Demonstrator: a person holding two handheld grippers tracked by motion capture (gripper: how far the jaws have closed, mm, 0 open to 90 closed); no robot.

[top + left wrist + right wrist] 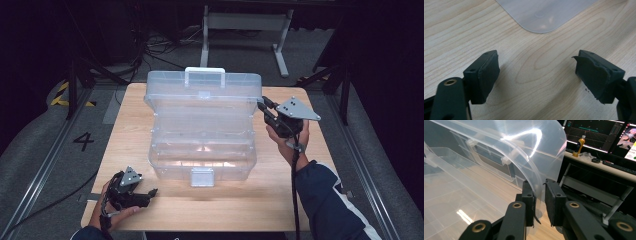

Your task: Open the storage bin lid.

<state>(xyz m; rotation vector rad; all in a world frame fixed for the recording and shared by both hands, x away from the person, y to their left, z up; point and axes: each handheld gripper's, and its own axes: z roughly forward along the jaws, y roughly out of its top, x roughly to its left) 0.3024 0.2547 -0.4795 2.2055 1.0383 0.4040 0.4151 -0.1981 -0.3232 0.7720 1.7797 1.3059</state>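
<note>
A clear plastic storage box stands in the middle of the wooden table, its lid raised upright at the back with a white handle on top. My right gripper is at the lid's right edge. In the right gripper view the lid's curved rim runs between the two jaws, and my right gripper is shut on it. My left gripper lies low near the table's front left corner, open with bare wood between its jaws. A rounded corner of the box lies ahead of it.
A white latch hangs at the box's front. Inside, clear tray tiers are folded out. Beyond the table stand a white desk frame, a desk with monitors and an orange bottle. Floor rails run on both sides.
</note>
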